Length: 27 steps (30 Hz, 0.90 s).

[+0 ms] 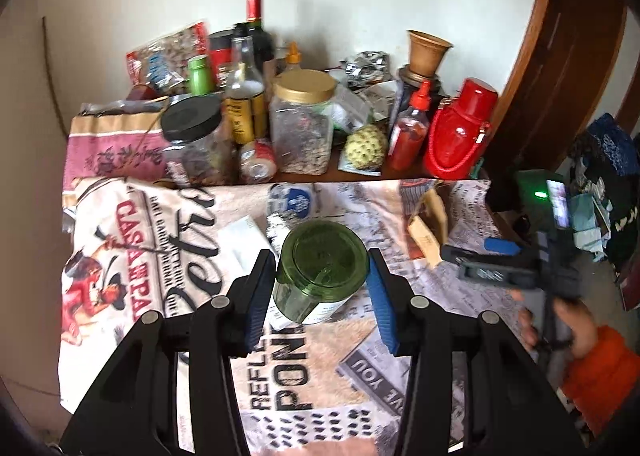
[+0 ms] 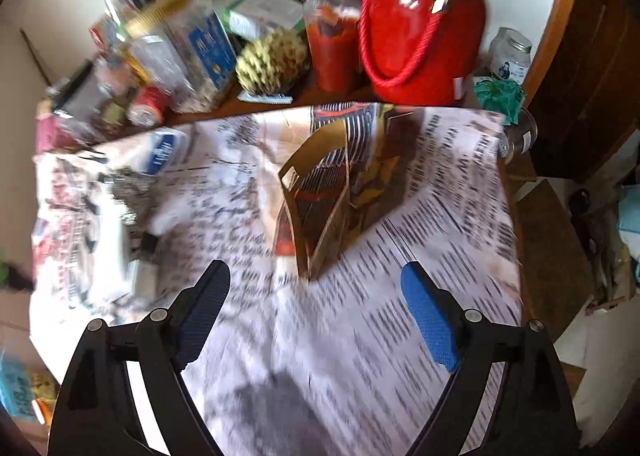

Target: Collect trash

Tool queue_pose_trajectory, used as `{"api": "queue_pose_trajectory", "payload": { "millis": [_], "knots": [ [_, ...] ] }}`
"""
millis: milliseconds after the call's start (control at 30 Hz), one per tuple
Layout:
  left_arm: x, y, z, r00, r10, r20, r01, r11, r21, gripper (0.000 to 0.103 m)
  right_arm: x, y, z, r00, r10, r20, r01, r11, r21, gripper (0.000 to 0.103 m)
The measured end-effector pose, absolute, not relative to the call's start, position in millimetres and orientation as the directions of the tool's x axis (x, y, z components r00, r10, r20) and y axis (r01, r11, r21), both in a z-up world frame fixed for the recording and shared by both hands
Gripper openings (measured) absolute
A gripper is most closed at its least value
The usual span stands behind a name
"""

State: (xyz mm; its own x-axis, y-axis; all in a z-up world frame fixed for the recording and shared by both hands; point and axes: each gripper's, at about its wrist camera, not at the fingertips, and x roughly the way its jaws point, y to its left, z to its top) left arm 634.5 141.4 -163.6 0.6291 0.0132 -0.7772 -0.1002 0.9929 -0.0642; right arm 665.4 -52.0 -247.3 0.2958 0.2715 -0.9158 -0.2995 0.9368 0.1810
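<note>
left wrist view showed the left gripper (image 1: pixel 322 288) closed around a green jar (image 1: pixel 322 270), its blue pads touching both sides, above the printed tablecloth (image 1: pixel 280 396). right wrist view (blurred) showed the right gripper (image 2: pixel 316 314) wide and holding nothing, just before an opened cardboard box (image 2: pixel 320 196) standing on the cloth. to do this step well, i think the fingers should go on both sides of one cardboard wall, then close slowly, so the light box did not tip

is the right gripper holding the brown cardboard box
No, the right gripper is open with nothing between its fingers, and the brown cardboard box stands on the tablecloth ahead of it.
</note>
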Motion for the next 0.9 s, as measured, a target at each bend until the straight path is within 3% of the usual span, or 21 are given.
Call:
{"api": "queue_pose_trajectory", "payload": {
  "millis": [167, 267, 400, 533, 900],
  "knots": [
    [628, 171, -167, 0.62, 0.054, -0.783, -0.148, 0.988, -0.048, 0.045, 688, -29, -272, 0.286, 0.197, -0.938, -0.271, 0.955, 0.117, 0.077],
    [630, 188, -171, 0.609, 0.066, -0.79, -0.174, 0.983, -0.051, 0.045, 698, -20, -279, 0.294, 0.184, -0.938, -0.255, 0.961, 0.108, 0.063],
    [639, 204, -178, 0.589, 0.067, -0.805, -0.193, 0.979, -0.06, 0.045, 704, -15, -284, 0.291, 0.165, -0.942, -0.235, 0.967, 0.097, 0.031],
    [648, 202, -183, 0.581, 0.051, -0.813, -0.184, 0.98, -0.07, 0.045, 697, -20, -278, 0.304, 0.221, -0.927, -0.249, 0.957, 0.147, 0.015],
    [655, 141, -159, 0.636, -0.02, -0.771, -0.092, 0.991, -0.102, 0.045, 633, -65, -204, 0.378, 0.381, -0.844, -0.347, 0.903, 0.253, 0.009]
  ]
}}
